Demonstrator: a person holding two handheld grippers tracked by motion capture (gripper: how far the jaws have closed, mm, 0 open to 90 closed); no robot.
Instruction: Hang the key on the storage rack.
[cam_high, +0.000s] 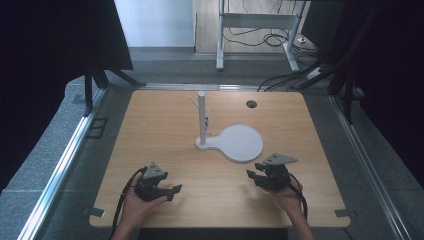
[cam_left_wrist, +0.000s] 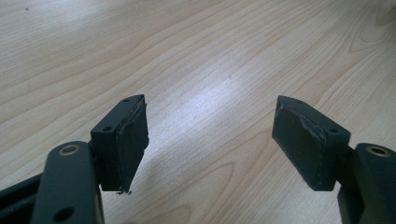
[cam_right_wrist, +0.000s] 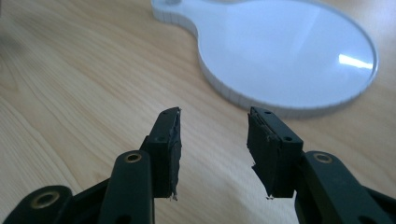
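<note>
The flat white pear-shaped stand base (cam_high: 242, 142) with its upright white pegged post (cam_high: 202, 117) sits mid-table on our pale wooden tabletop (cam_high: 165, 130). Our right gripper (cam_high: 256, 176) rests near its front edge, jaws parted and empty. Our left gripper (cam_high: 171, 190) lies well apart at the near left, jaws spread wide over bare wood, grasping nothing.

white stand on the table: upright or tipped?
Upright. The white stand has its post vertical on the flat base plate, which lies flat on the table; small pegs branch off near the top.
</note>
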